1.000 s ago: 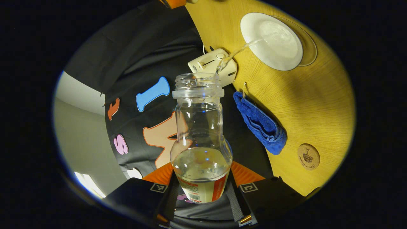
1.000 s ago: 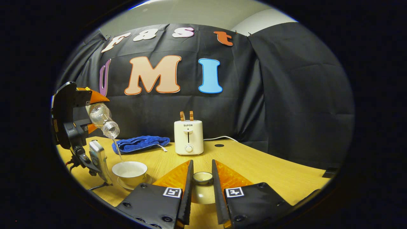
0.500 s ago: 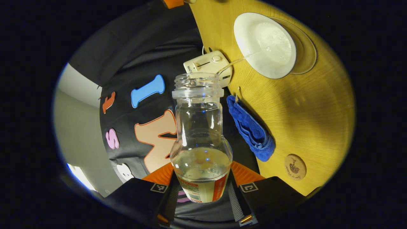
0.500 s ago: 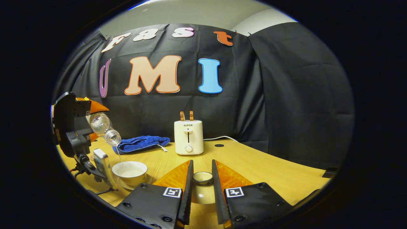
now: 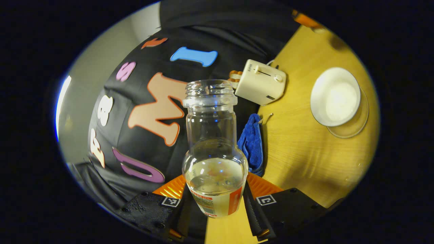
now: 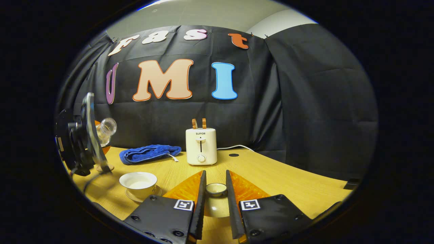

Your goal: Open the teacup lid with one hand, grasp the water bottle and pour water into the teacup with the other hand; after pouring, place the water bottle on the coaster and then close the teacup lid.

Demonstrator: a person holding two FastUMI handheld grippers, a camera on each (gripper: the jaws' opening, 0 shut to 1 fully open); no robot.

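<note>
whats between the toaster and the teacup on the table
Nothing stands there: in the right gripper view, bare wood runs from the toaster to the teacup. The blue towel lies back by the wall, beside the toaster.

Blue towel; cream toaster; white teacup; yellow wood-grain table.

The teacup is sitting on its saucer at the near left of the table. The toaster is standing farther back at centre, with the towel lying just to its left.
</note>
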